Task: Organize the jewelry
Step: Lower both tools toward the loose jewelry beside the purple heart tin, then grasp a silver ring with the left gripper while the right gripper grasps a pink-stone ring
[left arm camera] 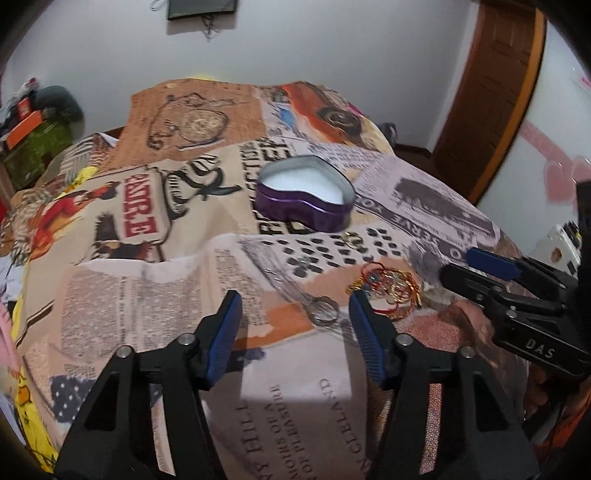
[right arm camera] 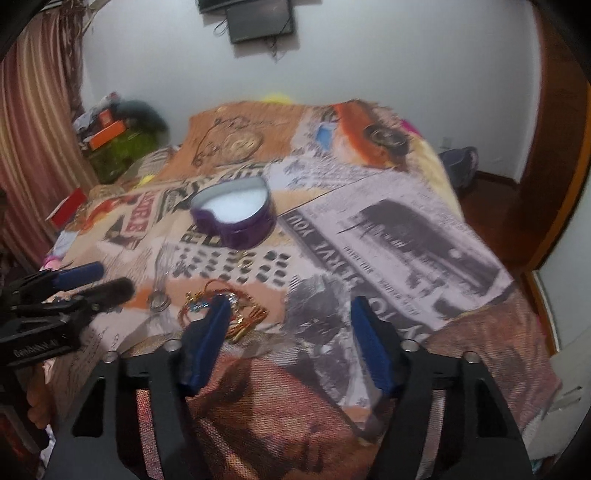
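A purple heart-shaped tin (left arm camera: pixel 306 194) with a white lining stands open on the printed bedspread (left arm camera: pixel 155 302); it also shows in the right wrist view (right arm camera: pixel 233 216). A tangle of red and gold bracelets (left arm camera: pixel 388 288) lies in front of it, also in the right wrist view (right arm camera: pixel 236 314). A silver ring (left arm camera: pixel 324 309) lies left of the tangle, and a small gold ring (left arm camera: pixel 351 238) lies near the tin. My left gripper (left arm camera: pixel 295 314) is open, just before the silver ring. My right gripper (right arm camera: pixel 288 325) is open, its left finger over the bracelets.
The bed's right edge drops to a wooden floor (right arm camera: pixel 491 206) and a door (left arm camera: pixel 491 96). Cluttered boxes (right arm camera: pixel 110 136) and a striped curtain (right arm camera: pixel 33 147) stand at the far left. A dark frame (right arm camera: pixel 260 20) hangs on the white wall.
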Motion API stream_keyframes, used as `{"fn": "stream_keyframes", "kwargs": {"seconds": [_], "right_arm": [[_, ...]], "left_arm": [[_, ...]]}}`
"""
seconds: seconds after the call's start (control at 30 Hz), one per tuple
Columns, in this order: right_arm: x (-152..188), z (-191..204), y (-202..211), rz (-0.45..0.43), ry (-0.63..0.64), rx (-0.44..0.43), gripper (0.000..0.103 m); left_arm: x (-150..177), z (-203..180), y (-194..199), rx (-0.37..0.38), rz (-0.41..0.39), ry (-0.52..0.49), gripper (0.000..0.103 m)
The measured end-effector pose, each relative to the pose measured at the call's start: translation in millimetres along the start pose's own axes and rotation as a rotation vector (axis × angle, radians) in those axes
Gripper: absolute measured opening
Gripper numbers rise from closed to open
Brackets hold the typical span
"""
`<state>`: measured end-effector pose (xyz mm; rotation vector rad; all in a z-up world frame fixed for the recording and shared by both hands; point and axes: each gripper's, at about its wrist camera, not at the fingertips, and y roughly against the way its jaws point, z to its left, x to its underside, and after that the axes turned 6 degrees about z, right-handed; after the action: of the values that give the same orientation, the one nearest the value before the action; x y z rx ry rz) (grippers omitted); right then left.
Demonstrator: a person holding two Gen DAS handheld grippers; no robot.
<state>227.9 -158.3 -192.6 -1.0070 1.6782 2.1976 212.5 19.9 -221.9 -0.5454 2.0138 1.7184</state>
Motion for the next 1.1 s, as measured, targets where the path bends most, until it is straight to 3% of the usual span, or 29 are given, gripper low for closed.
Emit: {"fn": "stream_keyframes", "kwargs": {"seconds": [0.1, 0.3, 0.47, 0.6, 0.7, 1.1], "right_arm": [[-2.5, 4.4, -6.4, 0.027, 0.026, -0.046, 0.039], [-11.4, 16.6, -16.5, 0.06, 0.088, -0.107, 0.026], [-19.4, 24.2, -29.8, 0.091, 0.124, -0.127, 0.019], [-20.5, 26.3, -44.2, 0.133, 0.141, -0.123, 0.018], [-19.1, 25.2, -50.6, 0.156, 0.138, -0.123, 0.018], [-21.5, 24.4, -51.8, 0.162, 0.133, -0.133, 0.012]], "left_arm": [[-1.4, -1.2, -5.9, 0.033, 0.033, -0.017, 0.05], [-6.1, -0.2, -22.1, 0.077, 0.092, -0.018, 0.035], [-5.2, 0.2, -26.5, 0.085, 0.092, -0.017, 0.033], [-4.1, 1.7, -27.1, 0.092, 0.088, -0.014, 0.031], [-3.8, 2.9, -28.1, 0.097, 0.092, -0.009, 0.021], [-3.8, 2.8, -23.3, 0.096, 0.067, -0.005, 0.021]]}}
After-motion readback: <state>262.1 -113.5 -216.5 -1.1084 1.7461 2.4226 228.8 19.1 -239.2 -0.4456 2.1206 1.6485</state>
